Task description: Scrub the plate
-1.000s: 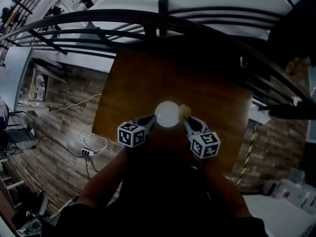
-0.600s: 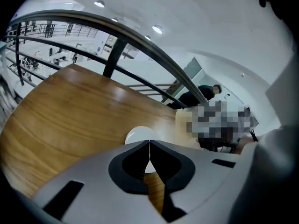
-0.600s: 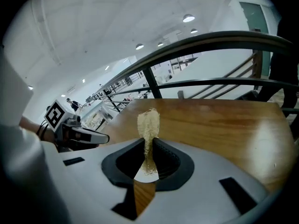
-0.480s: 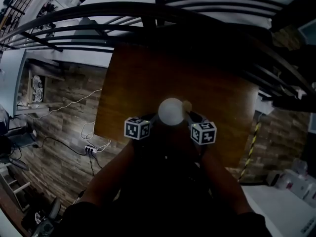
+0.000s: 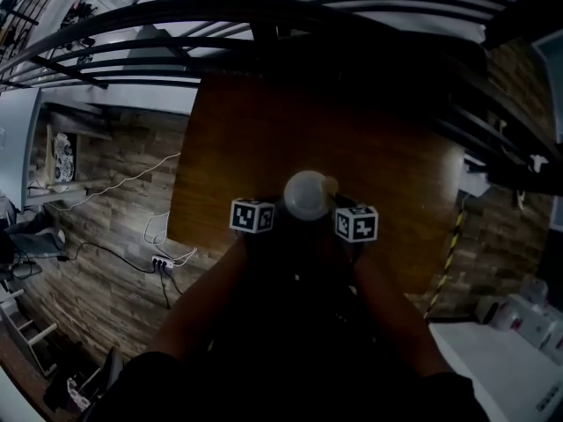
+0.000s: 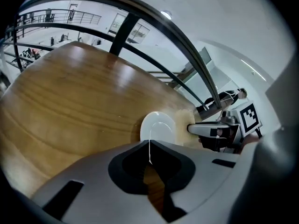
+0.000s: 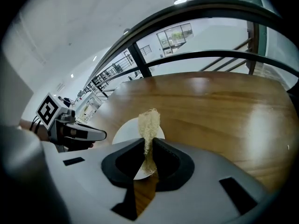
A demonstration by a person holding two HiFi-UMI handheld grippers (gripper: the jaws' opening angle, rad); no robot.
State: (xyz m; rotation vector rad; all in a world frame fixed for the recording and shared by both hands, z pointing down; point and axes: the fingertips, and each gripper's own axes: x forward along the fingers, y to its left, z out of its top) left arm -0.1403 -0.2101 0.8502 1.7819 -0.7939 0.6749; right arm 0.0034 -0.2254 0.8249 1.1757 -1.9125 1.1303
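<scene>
A small white plate is over the brown wooden table, right in front of me. My left gripper is shut on the plate's near rim, which shows as a thin white edge between the jaws in the left gripper view, with the plate beyond them. My right gripper is shut on a tan fibrous scrubber. The scrubber lies against the plate's right side. In the right gripper view the plate sits behind the scrubber.
Dark curved railings run along the table's far side. Left of the table, on the plank-pattern floor, lie white cables and a power strip. Yellow-black tape marks the floor on the right.
Both grippers have drawn closer together around the plate. The plate and the scrubber stay held throughout.
</scene>
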